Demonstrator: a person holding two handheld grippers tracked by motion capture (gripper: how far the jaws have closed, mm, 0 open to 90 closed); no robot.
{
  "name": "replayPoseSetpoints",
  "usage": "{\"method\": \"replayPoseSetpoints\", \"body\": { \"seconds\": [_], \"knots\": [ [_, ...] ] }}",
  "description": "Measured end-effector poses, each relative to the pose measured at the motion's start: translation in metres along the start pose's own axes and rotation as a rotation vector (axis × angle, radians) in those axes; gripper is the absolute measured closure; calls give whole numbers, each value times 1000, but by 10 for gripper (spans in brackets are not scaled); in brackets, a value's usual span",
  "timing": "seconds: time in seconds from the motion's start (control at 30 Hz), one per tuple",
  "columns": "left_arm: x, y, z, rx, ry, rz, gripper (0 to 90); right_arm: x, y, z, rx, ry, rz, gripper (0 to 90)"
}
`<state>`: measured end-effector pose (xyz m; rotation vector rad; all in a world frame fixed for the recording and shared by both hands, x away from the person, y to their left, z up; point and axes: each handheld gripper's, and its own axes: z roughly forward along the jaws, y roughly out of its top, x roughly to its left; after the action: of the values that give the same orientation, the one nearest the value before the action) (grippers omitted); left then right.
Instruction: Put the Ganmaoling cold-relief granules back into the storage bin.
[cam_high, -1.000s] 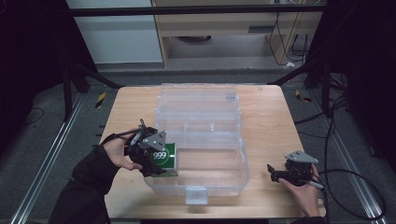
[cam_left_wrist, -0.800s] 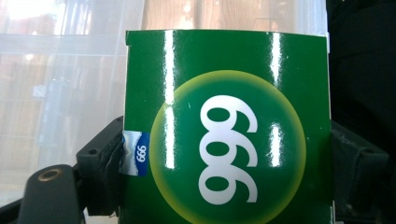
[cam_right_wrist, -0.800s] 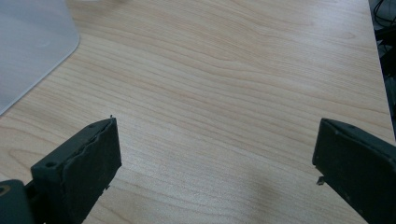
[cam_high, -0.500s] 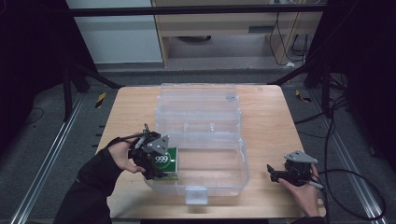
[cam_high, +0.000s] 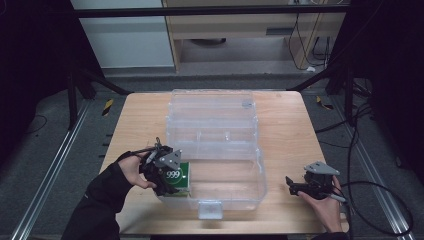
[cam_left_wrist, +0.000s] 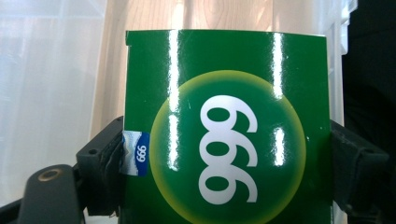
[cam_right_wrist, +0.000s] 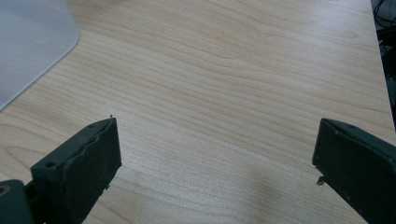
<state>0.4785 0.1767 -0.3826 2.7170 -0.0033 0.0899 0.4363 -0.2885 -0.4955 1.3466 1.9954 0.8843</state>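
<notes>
High view showed the left gripper (cam_high: 167, 172) clamped on a green box (cam_high: 178, 177) marked 999, held at the near left corner of the clear plastic bin (cam_high: 250, 187), about at its left wall; whether the box was fully inside couldn't be told. Left gripper view had the box (cam_left_wrist: 224, 126) pinched by its two side edges between the jaws, glossy face toward the camera, bin wall pale behind. Right gripper (cam_high: 300, 187) sat on the table (cam_high: 285, 120) just right of the bin, jaws spread wide, holding nothing; right gripper view showed bare wood (cam_right_wrist: 224, 93) and a bin corner (cam_right_wrist: 32, 42). Risks, as a guess: slick cardboard could slip or twist in the edge pinch; the box could catch the bin rim going in and tip; the light bin could slide, since the right gripper wasn't steadying it.
</notes>
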Motion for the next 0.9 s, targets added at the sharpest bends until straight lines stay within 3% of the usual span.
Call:
{"method": "replayPoseSetpoints", "body": {
  "seconds": [0.9],
  "knots": [
    [0, -7, 21, 25, -6, -14, 144, 1, 0, 0, 6, 1, -2, 15]
  ]
}}
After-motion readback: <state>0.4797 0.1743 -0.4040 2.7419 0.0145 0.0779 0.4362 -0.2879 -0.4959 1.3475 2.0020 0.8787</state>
